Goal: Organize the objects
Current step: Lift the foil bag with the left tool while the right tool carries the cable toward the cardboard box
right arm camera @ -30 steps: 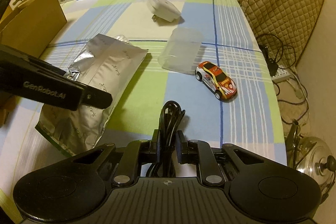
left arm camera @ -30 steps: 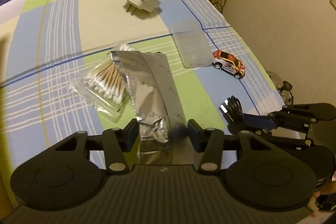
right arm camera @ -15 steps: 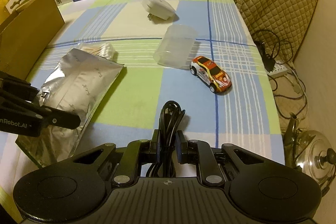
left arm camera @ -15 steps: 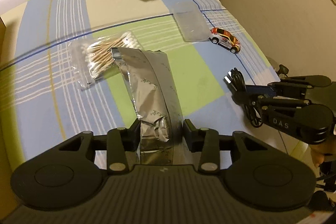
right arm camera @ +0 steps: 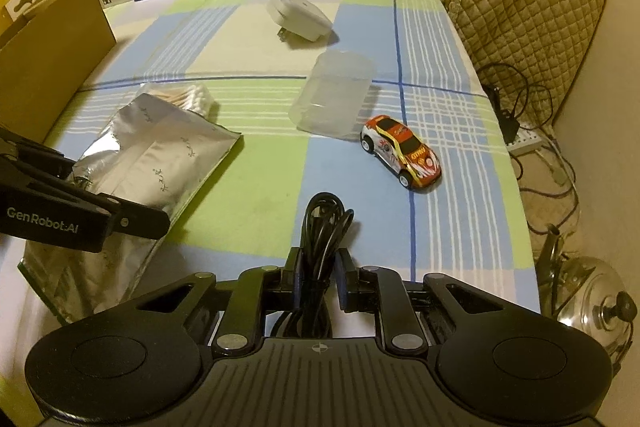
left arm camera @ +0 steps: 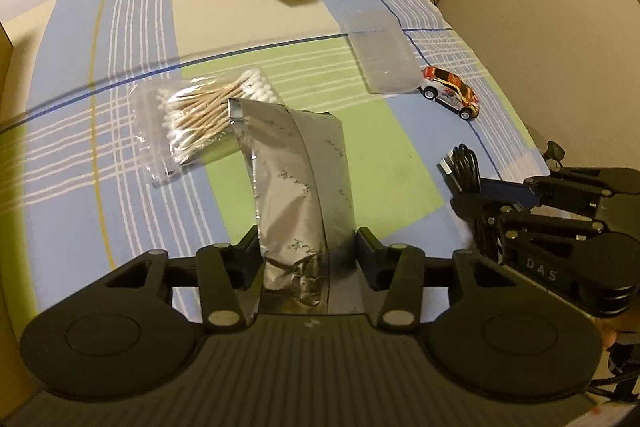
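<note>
Your left gripper [left arm camera: 308, 251] is clamped on the crinkled silver foil pouch [left arm camera: 296, 179], lifted above the checked cloth surface [left arm camera: 120, 167]. Your right gripper [right arm camera: 317, 277] pinches the coiled black cable [right arm camera: 322, 227] beside it, with the small orange toy car [right arm camera: 402, 151] lying ahead.

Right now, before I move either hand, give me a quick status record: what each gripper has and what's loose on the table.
left gripper: jaws shut on silver foil pouch
right gripper: jaws shut on black coiled cable
loose on tablecloth: bag of cotton swabs, white plug adapter, clear plastic container, toy car
left edge: cardboard box
</note>
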The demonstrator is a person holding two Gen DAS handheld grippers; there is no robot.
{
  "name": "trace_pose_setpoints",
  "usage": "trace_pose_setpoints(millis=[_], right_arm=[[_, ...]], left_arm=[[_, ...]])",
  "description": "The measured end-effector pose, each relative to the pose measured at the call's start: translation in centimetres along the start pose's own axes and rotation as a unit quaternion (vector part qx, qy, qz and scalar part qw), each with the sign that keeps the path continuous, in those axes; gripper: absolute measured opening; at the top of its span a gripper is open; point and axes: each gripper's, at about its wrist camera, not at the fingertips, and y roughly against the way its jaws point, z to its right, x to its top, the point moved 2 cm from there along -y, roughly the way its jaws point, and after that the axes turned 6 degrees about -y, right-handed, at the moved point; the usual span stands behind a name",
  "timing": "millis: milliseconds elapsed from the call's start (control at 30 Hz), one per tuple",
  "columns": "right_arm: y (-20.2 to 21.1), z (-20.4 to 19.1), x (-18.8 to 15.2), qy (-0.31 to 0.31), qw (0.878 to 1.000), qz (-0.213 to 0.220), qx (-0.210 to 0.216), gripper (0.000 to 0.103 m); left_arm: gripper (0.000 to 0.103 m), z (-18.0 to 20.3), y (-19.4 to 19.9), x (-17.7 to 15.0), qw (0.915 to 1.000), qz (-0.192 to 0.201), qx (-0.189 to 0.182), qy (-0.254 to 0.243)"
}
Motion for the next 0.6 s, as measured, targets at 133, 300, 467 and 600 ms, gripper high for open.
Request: trace_pose_setpoints(millis=[133, 300, 467, 600], right_arm=[[-0.3, -0.6, 0.1, 0.022, 1.000, -0.002, -0.007, 0.013], [-0.3, -1.1, 0.3, 0.029, 0.999, -0.015, -0.010, 0.012], [0.9, -1.5, 0.1, 0.020, 1.000, -0.005, -0.003, 0.010], [2.3, -1.7, 0.4, 0.014, 1.000, 0.003, 0.003, 0.010]], left_arm=[[0.034, -0.2, 0.2, -0.1, 1.0000, 0.002, -0.003, 0.001], [0.031, -0.2, 0.8, -0.7, 1.0000, -0.001, -0.009, 0.004], [0.031, -0.5, 1.9, -2.1, 0.9997, 0.003, -0.015, 0.018], [0.031, -0.6, 3.3, -2.9, 0.9995, 0.012, -0.018, 0.022]])
